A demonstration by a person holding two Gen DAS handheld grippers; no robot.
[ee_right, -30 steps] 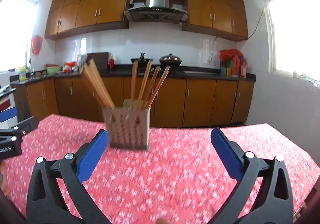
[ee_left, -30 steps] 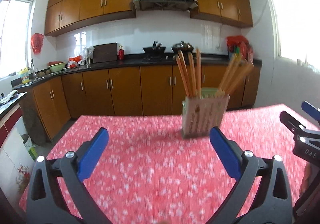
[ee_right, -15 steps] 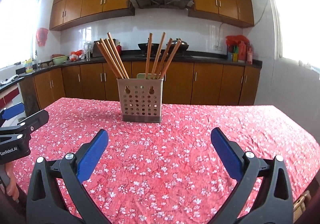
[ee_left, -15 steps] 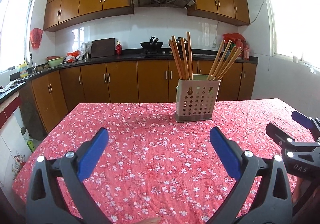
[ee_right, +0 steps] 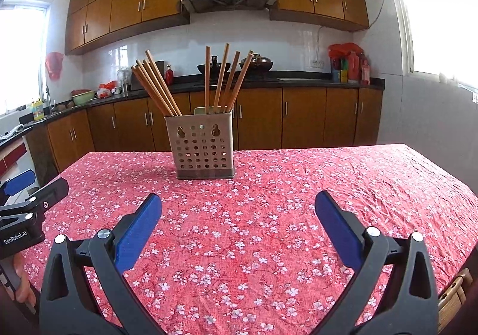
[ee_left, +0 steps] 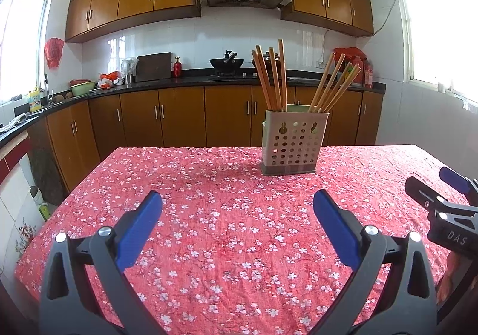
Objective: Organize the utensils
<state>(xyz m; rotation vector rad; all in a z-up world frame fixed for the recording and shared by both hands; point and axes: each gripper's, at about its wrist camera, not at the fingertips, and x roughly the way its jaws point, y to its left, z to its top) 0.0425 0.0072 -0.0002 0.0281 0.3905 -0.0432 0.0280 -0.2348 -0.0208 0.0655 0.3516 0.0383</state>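
A perforated beige utensil holder (ee_left: pixel 294 144) (ee_right: pixel 201 146) stands upright on the red floral tablecloth (ee_left: pixel 233 215) (ee_right: pixel 269 215), far from both grippers. Several wooden chopsticks (ee_left: pixel 270 78) (ee_right: pixel 156 87) stick up from it in two fanned bunches, the second bunch (ee_left: pixel 334 84) (ee_right: pixel 227 78) in the other half. My left gripper (ee_left: pixel 237 205) is open over the near cloth, nothing between its blue pads. My right gripper (ee_right: pixel 237 206) is open too and holds nothing. Each gripper shows at the edge of the other's view: the right one (ee_left: pixel 448 200), the left one (ee_right: pixel 27 203).
Wooden base cabinets and a black counter (ee_left: pixel 179 81) run behind the table, with a stove, woks and bottles on it. The table's left edge (ee_left: pixel 59 206) drops to the floor. A wooden chair back (ee_right: pixel 454 296) peeks at the near right corner.
Both views have dropped lower and steadied, so the holder now sits sharp and a little farther up the frame. Both grippers stay open and empty.
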